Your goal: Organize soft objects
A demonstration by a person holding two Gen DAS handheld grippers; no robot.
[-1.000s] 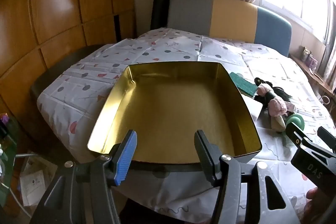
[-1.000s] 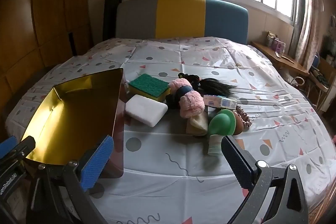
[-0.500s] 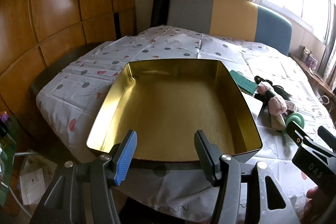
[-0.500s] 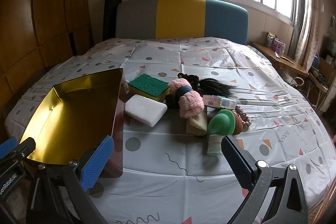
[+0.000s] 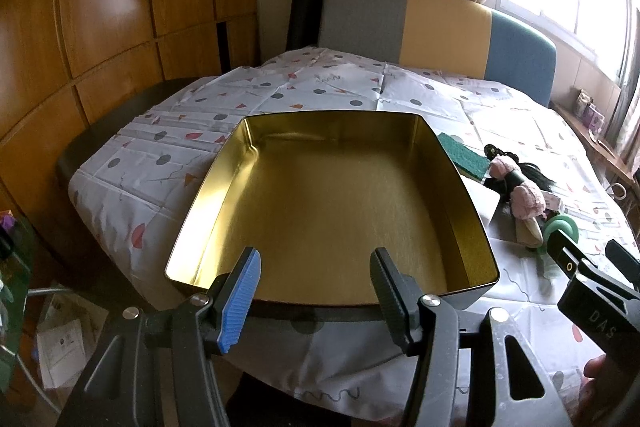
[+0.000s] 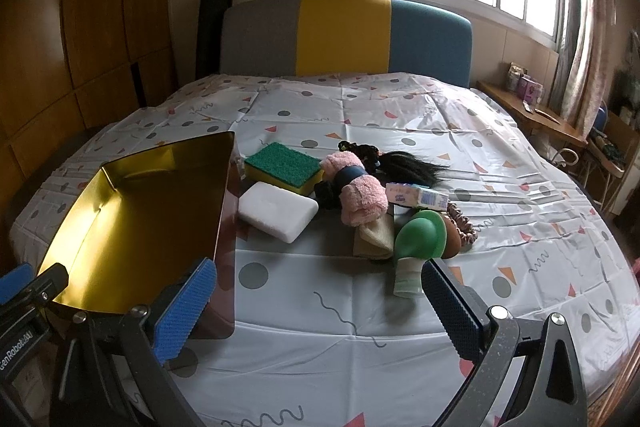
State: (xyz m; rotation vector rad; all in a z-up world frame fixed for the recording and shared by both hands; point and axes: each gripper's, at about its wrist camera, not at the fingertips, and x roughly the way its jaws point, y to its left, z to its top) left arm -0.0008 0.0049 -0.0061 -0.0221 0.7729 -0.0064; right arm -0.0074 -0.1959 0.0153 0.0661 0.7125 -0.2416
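Bare sheet on the bed [image 6: 400,107] beyond and in front of the soft pile [image 6: 360,195]. Gold tin [image 5: 332,195] empty inside, walls blocking low sideways passes. Gap between tin and white block [image 6: 276,211] seemingly narrow.

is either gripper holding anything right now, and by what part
Nothing is held. The left gripper hangs open at the gold tin, the right gripper open short of the soft things.
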